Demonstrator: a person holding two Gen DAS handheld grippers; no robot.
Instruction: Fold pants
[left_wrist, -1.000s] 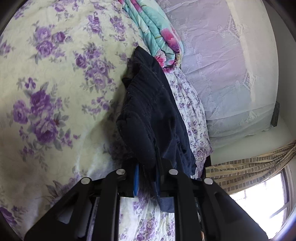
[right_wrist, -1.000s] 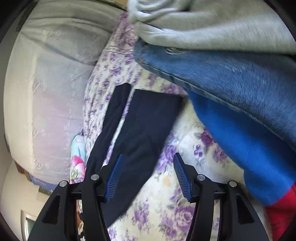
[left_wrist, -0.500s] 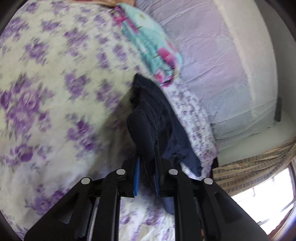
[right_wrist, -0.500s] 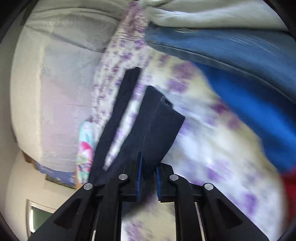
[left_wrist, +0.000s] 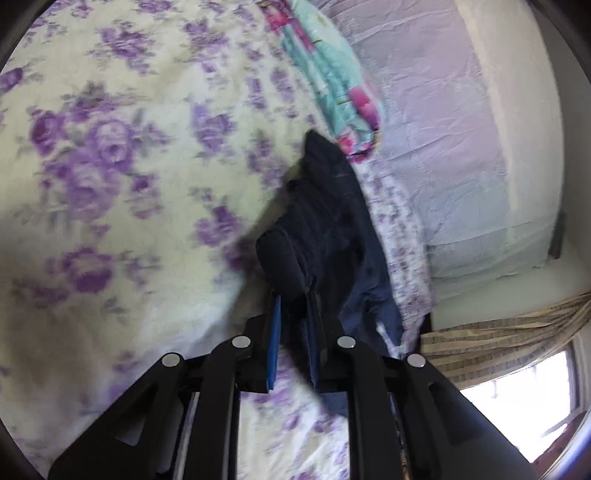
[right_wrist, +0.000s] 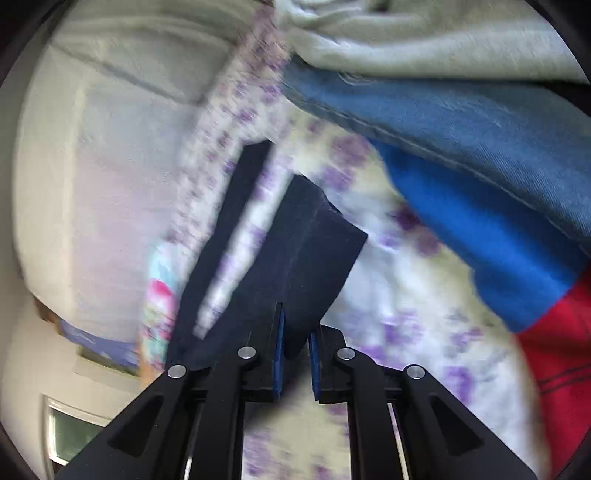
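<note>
Left gripper (left_wrist: 293, 314) pinched dark navy pants (left_wrist: 332, 221) waistband; right gripper (right_wrist: 295, 332), jaws just closed, clamped leg hem ahead. Best: keep both pinches firm, lift evenly, keep cloth taut.

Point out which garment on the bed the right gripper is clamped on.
The dark navy pants, pinched at a leg end by the right gripper. The grey garment, jeans, bright blue piece and red piece lie untouched beyond it.
</note>
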